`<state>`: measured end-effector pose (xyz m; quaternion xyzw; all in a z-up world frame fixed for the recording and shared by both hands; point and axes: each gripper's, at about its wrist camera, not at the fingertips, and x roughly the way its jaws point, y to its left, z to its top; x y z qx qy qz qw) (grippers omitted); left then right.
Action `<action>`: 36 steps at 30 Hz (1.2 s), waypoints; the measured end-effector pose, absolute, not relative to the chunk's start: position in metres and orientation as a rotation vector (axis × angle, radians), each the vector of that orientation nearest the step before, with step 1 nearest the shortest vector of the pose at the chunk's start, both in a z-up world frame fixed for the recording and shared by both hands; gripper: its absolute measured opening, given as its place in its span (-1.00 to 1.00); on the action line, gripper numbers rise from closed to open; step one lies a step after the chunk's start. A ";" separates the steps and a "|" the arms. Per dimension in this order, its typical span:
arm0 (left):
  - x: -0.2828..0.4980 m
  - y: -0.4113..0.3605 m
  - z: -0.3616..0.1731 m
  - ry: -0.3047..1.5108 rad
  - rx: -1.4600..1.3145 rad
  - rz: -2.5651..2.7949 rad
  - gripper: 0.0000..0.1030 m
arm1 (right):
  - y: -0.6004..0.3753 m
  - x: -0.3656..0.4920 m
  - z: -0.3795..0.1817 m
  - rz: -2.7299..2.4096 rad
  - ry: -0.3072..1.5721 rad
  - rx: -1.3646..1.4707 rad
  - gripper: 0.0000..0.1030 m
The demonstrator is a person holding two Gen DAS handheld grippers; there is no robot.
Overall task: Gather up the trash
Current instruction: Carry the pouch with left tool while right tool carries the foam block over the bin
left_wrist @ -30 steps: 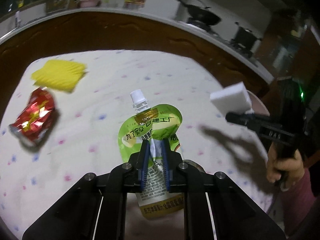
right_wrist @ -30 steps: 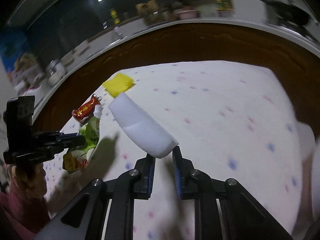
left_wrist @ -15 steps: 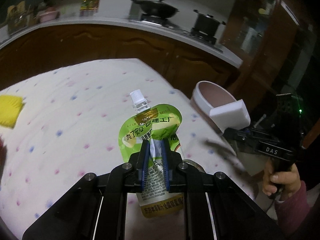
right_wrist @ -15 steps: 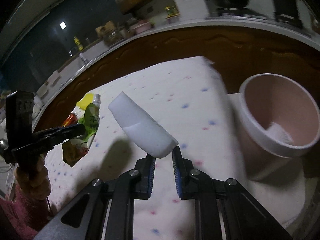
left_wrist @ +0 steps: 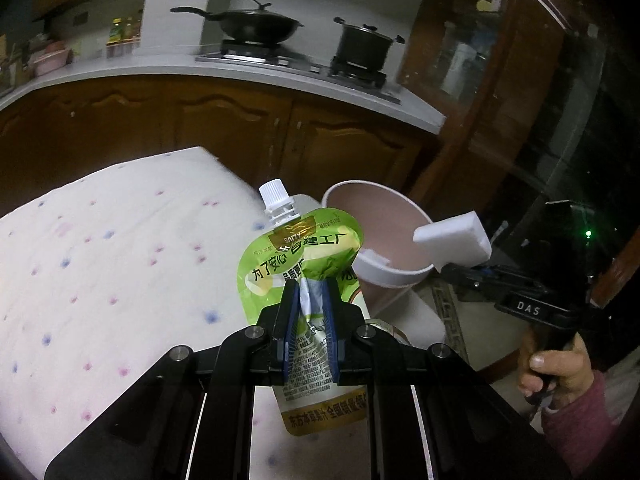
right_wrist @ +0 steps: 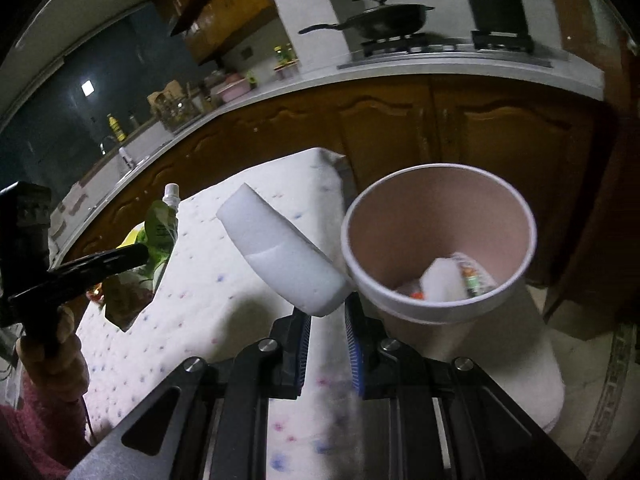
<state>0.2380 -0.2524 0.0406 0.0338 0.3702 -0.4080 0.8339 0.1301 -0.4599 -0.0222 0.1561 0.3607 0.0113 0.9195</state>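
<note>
My left gripper (left_wrist: 309, 286) is shut on a green drink pouch (left_wrist: 300, 256) with a white screw cap, held in the air just left of a pink bin (left_wrist: 384, 276). My right gripper (right_wrist: 327, 306) is shut on a white foam block (right_wrist: 280, 256), which hangs beside the rim of the pink bin (right_wrist: 516, 204). Some wrappers and a white piece lie at the bin's bottom. In the left wrist view the foam block (left_wrist: 456, 242) sits over the bin's right rim. From the right wrist view the pouch (right_wrist: 158, 236) shows at the left.
A table with a white dotted cloth (left_wrist: 100, 248) lies to the left of the bin. Behind stand brown kitchen cabinets (right_wrist: 460, 128) and a counter with a wok (left_wrist: 256, 26) and a pot (left_wrist: 366, 46). A hand in a pink sleeve (left_wrist: 560, 368) holds the right gripper.
Both grippers swung right from over the table to the pink bin, still holding the pouch and the foam block. The yellow and red wrappers have left the left wrist view.
</note>
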 end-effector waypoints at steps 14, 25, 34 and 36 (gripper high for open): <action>0.259 -0.341 0.047 0.785 0.107 -0.923 -0.78 | -0.525 0.139 -0.030 -0.060 0.740 0.379 -0.67; 0.277 -0.394 0.042 0.808 0.123 -0.942 -0.78 | -0.551 0.153 -0.036 -0.078 0.754 0.395 -0.67; 0.292 -0.421 0.033 0.832 0.122 -0.953 -0.78 | -0.565 0.165 -0.042 -0.093 0.778 0.398 -0.66; 0.295 -0.428 0.029 0.842 0.121 -0.958 -0.78 | -0.568 0.167 -0.044 -0.097 0.784 0.397 -0.66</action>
